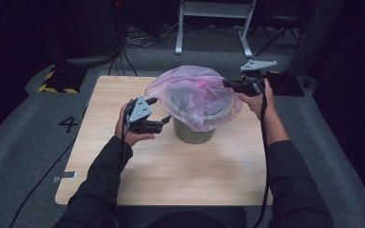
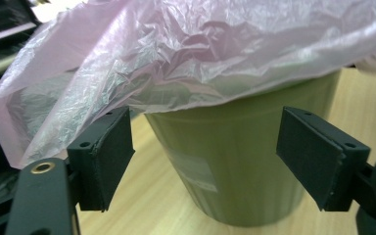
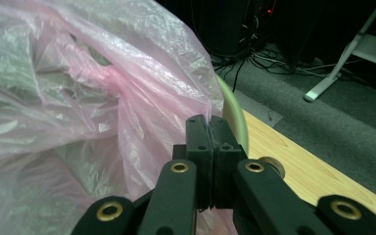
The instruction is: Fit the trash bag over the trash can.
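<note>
The right gripper (image 1: pixel 229 84) pinches the pink plastic bag (image 1: pixel 195 95) over the green bin (image 1: pixel 192 134); the left gripper (image 1: pixel 160 114) gapes wide, empty, beside it.

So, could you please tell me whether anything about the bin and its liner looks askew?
Yes: the pink bag billows loosely over the green bin, its left edge hanging unfitted, while the right claw pinches its far side.

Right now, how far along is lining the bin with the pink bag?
Done: the pink bag is draped over the green bin. In hand: the right hand-held gripper is shut at the bag's edge; whether it pinches the film is unclear. The left hand-held gripper is open beside the bin. Left: the loose, billowing bag looks unseated.
</note>
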A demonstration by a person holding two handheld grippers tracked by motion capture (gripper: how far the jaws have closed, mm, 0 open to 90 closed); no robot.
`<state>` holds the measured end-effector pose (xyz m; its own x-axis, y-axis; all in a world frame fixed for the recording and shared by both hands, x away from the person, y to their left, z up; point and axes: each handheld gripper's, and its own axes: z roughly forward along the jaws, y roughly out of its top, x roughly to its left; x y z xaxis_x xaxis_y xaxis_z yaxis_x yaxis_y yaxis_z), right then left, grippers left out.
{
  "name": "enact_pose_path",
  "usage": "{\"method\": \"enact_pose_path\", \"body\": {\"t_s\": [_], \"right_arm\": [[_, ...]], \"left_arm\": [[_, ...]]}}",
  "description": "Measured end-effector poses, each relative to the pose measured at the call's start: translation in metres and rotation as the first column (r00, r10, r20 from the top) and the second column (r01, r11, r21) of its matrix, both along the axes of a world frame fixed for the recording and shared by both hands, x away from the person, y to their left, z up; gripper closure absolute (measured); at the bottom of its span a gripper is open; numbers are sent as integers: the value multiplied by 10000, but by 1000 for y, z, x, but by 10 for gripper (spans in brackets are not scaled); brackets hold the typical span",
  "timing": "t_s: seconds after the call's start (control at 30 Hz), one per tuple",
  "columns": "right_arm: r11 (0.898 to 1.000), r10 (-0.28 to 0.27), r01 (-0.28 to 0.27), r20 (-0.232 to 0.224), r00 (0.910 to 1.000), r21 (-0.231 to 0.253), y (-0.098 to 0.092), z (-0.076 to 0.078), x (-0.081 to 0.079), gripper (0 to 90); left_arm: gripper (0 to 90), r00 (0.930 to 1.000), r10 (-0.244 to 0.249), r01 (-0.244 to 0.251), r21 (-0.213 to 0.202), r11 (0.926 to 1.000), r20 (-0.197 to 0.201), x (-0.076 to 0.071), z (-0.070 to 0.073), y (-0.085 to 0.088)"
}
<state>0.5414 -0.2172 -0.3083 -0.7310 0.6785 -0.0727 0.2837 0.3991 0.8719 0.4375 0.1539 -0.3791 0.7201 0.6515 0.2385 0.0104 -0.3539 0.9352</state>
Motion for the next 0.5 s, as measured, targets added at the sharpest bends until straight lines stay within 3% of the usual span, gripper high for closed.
{"method": "enact_pose_path", "body": {"t_s": [0.03, 0.07, 0.1, 0.2, 0.27, 0.43, 0.5], "right_arm": [[9999, -4, 5, 44, 10000, -113, 1, 0, -1, 891], [9999, 36, -35, 66, 10000, -164, 2, 1, -2, 889], [9998, 64, -63, 78, 9999, -203, 3, 1, -3, 886], [9992, 99, -95, 103, 9999, -380, 6, 1, -6, 882], [9989, 127, -123, 90, 9999, -460, 8, 1, -7, 880], [9980, 116, -108, 121, 9999, -621, 10, 3, -9, 870], [9977, 103, -97, 86, 9999, -671, 11, 2, -9, 865]], "left_arm": [[202, 9999, 141, -139, -215, 9997, 57, -1, 1, 1], [202, 9998, -85, 75, -620, 9980, -154, 0, 1, 6], [196, 9997, -14, -4, -817, 9967, -227, 1, 1, 9], [200, 9979, 644, -647, -863, 9942, -58, -3, -1, 15], [204, 9975, 707, -706, -888, 9935, -21, -7, -3, 21], [195, 9922, 1137, -1107, -578, 9922, 516, -16, 0, 26], [184, 9930, 990, -957, -523, 9940, 646, -19, 4, 25]]}}
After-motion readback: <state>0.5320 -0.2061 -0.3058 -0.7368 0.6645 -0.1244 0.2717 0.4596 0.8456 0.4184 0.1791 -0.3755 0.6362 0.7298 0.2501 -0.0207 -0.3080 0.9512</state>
